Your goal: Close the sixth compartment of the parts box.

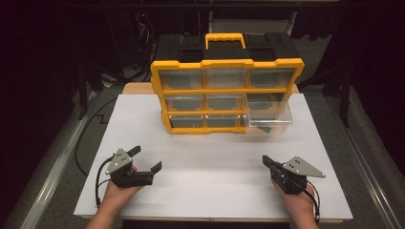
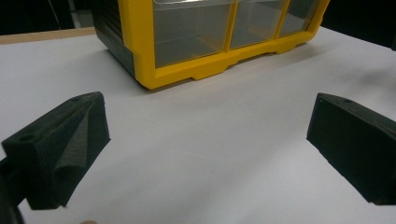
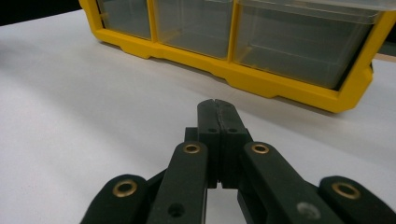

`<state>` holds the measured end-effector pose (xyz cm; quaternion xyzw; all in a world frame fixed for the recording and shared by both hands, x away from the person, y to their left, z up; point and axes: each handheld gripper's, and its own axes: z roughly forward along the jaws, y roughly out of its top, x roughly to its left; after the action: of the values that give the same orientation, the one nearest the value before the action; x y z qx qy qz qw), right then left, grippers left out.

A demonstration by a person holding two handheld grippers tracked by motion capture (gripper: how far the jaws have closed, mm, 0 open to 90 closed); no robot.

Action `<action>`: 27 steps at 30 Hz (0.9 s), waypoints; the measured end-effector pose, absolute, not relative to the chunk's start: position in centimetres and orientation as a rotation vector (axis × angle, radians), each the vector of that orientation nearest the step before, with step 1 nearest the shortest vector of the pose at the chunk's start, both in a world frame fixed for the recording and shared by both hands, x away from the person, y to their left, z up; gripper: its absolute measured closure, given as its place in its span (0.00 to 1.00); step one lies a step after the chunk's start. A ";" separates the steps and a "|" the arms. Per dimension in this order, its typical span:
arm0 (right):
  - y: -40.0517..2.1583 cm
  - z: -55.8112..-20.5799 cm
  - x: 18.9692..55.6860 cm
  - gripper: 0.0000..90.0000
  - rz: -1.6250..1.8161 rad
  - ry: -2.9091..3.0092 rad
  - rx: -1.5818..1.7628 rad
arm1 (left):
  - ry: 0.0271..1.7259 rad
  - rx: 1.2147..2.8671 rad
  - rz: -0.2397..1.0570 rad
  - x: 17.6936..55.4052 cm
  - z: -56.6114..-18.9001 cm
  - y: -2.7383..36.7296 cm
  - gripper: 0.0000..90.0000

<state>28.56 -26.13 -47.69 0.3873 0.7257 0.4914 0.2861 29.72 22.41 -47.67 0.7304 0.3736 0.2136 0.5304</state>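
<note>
Yellow plastic is framing the drawer organiser (image 1: pixel 227 95) that is standing upright near the far edge of the white table top (image 1: pixel 210 162), roughly midway between its left and right edges, with a yellow carry handle (image 1: pixel 225 40) on top. Nine clear drawers are sitting in it, three rows of three. From the high view, the right-hand drawer of the middle row (image 1: pixel 268 114) is jutting out of the frame toward the person and sagging over the bottom right compartment; it looks empty, and nothing can be made out in the other drawers either, though their walls are dim. No label or lettering is legible on the organiser.

The left gripper (image 1: pixel 143 160) is resting near the near left corner of the table, held in the person's left hand (image 1: pixel 117 191). Its jaws are standing wide apart with only bare table between them. The left gripper view is adding what the high view cannot give: the grained black pads (image 2: pixel 70 149) up close and the organiser's bottom left corner.

The right gripper (image 1: pixel 265 161) is lying near the near right corner, well apart from the organiser, in the right hand (image 1: pixel 298 198). The right gripper view is showing its two jaws pressed flat together, gripping nothing, with brass rivets on the linkage arms, and beyond them the bottom row with the pulled-out drawer's rim overhanging at the upper right.
</note>
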 end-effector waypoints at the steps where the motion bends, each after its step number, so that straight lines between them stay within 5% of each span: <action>1: -26.0 -47.7 28.6 1.00 1.313 1.942 1.036 | 0.888 1.749 0.510 29.7 -47.7 22.4 0.00; 27: -23.7 -44.4 30.1 1.00 1.357 1.842 0.981 | 0.860 1.751 0.511 29.6 -47.7 22.4 0.00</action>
<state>30.09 -23.72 -44.41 0.3734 0.7008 0.5166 0.3203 29.63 22.44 -47.68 0.7345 0.3607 0.2143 0.5334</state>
